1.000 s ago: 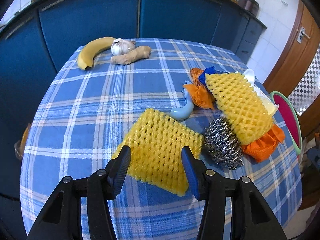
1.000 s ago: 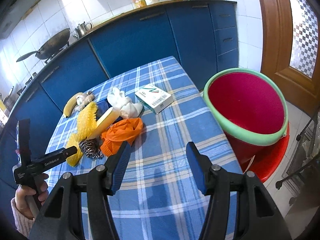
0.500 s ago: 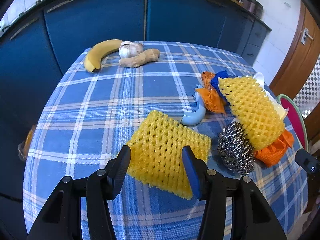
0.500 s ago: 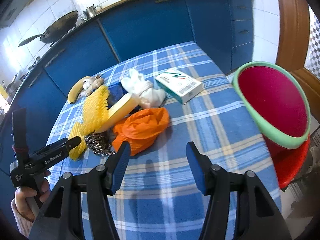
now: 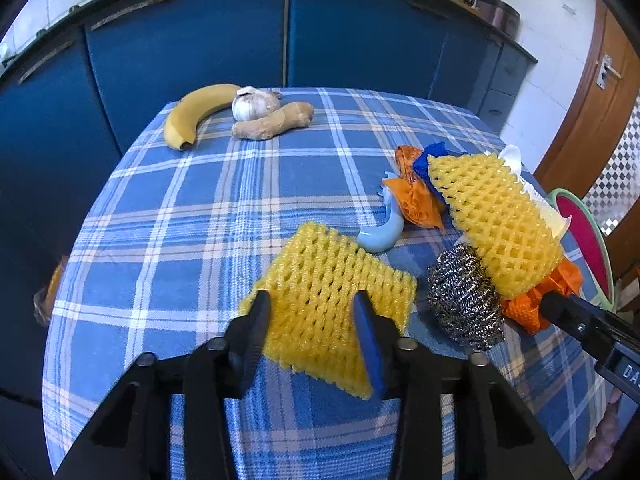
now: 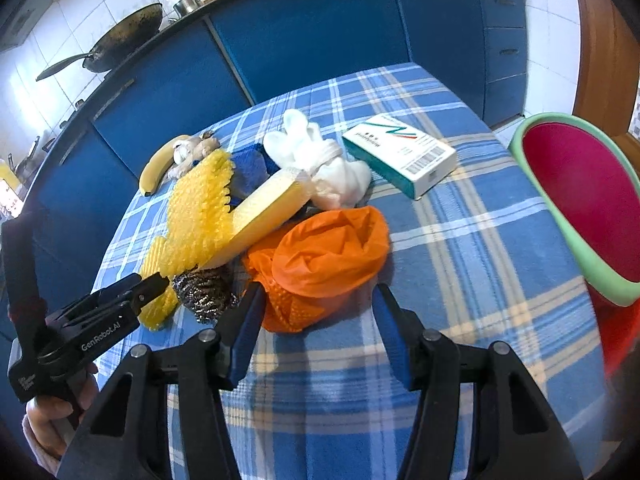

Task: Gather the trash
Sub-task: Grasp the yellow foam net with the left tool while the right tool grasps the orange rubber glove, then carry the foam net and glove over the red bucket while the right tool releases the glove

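Observation:
A flat yellow foam net [image 5: 328, 292] lies on the blue plaid table. My left gripper [image 5: 310, 316] is open with its fingers on either side of the net's near edge. A second yellow foam net [image 5: 492, 220] lies over a sponge [image 6: 268, 212], beside a steel scourer [image 5: 464, 300]. My right gripper [image 6: 316, 320] is open, its fingers on either side of the near end of a crumpled orange bag [image 6: 324, 256]. White crumpled tissue [image 6: 320, 160] and a small carton [image 6: 400, 154] lie behind it. A red bin with a green rim [image 6: 580, 196] stands off the table's right edge.
A banana [image 5: 196, 114], a garlic bulb [image 5: 256, 102] and ginger [image 5: 276, 122] lie at the table's far corner. A light blue curved piece [image 5: 384, 232] and another orange wrapper [image 5: 416, 196] lie mid-table. Blue cabinets [image 5: 280, 28] run behind the table.
My left gripper has moved forward onto the flat foam net's near edge. My right gripper has moved left and forward from the bin side to the orange bag.

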Available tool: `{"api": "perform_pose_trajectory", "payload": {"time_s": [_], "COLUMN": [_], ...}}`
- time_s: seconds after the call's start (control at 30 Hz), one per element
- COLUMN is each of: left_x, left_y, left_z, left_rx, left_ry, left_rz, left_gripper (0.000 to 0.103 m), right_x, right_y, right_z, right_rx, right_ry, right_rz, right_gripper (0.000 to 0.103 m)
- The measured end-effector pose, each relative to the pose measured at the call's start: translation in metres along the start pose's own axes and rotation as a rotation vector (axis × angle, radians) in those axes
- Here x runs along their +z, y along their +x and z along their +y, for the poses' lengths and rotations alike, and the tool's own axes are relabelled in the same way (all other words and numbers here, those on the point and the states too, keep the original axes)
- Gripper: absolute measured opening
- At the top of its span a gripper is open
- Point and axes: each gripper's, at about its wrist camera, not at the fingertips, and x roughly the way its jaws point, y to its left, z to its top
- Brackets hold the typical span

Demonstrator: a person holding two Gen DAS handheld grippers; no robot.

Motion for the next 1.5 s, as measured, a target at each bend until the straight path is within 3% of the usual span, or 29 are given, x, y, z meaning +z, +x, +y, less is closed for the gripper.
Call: {"api": "perform_pose_trajectory", "payload": {"time_s": [0.13,0.23,0.3,0.7,0.83,0.87,0.93,0.97,1.4,1.47,1.5], "left_x": [-0.003,-0.003,-0.003,-0.005,-0.002,-0.002,-0.001,-0.001,0.000,0.000,0.000], "left_y": [-0.002,-0.005,-0.009,-0.051,-0.047,-0.045,-0.040,-0.037,0.002,0.003,0.002], "left_z": [-0.001,0.004,0.011,0.015,0.011,0.010,0.009,0.008,0.004,0.002,0.001], "left_rx": [0.005,-0.006,-0.030,-0.079,-0.065,-0.067,-0.061,-0.050,-0.071,-0.072,-0.069], "left_ry": [0.023,0.000,-0.034,-0.056,-0.025,-0.019,-0.010,-0.003,0.029,0.033,0.034], "left_rz": [-0.019,-0.026,-0.027,-0.108,-0.084,-0.072,-0.058,-0.053,0.052,0.044,0.036], "left_gripper": [0.024,0.007,0.003,0.002,0.009,0.020,0.060,0.065,0.066,0.061,0.051], "right_x": [-0.003,-0.006,-0.008,-0.021,-0.024,-0.025,-0.026,-0.027,-0.027,-0.027,-0.027], "right_y": [0.006,0.003,-0.002,-0.046,-0.063,-0.067,-0.074,-0.076,-0.084,-0.083,-0.082], "right_z": [-0.001,-0.002,-0.003,-0.008,-0.011,-0.012,-0.015,-0.016,-0.033,-0.035,-0.036], "right_rx": [0.023,0.029,0.030,0.045,0.045,0.045,0.041,0.040,0.014,0.011,0.010], "right_ry": [0.011,0.006,0.003,-0.004,0.003,0.006,0.012,0.015,0.047,0.051,0.054], "right_rz": [0.020,0.012,-0.002,-0.081,-0.112,-0.117,-0.128,-0.131,-0.134,-0.129,-0.127], "right_gripper": [0.036,0.026,0.020,0.009,0.009,0.009,0.009,0.009,0.009,0.009,0.009]}}
